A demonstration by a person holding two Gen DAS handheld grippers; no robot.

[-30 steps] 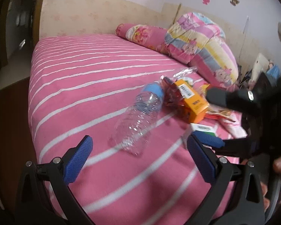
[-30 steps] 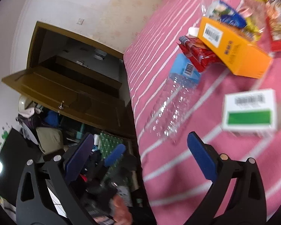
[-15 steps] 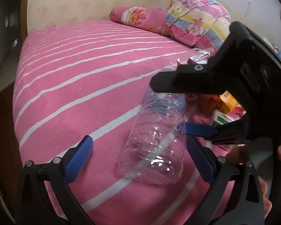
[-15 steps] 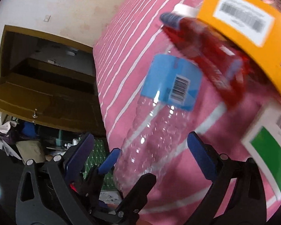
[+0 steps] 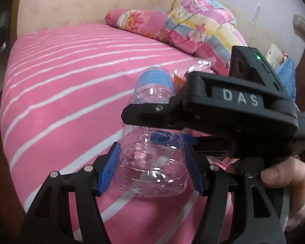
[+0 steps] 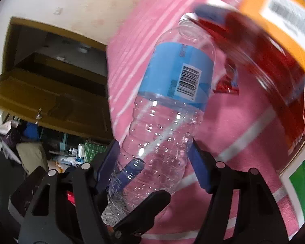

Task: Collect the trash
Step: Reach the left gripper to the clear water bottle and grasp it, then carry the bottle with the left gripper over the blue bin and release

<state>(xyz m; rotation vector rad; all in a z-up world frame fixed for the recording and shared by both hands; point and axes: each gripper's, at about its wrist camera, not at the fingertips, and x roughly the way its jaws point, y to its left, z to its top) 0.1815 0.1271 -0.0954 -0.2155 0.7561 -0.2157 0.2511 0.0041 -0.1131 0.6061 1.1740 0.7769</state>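
Note:
An empty clear plastic bottle with a blue label lies on the pink striped bed. My left gripper is shut on its base end, blue pads pressed on both sides. My right gripper is shut on the same bottle around its ribbed lower body, and its black frame crosses over the bottle in the left wrist view. The bottle's mouth is open with no cap.
An orange box, a red wrapper and a green-and-white box lie beside the bottle. Pillows and a folded quilt sit at the bed's far end. A brown wooden door and floor clutter are beyond the bed's edge.
Both grippers have moved in onto the bottle and closed on it from open. The right gripper has come across over the bottle in the left wrist view.

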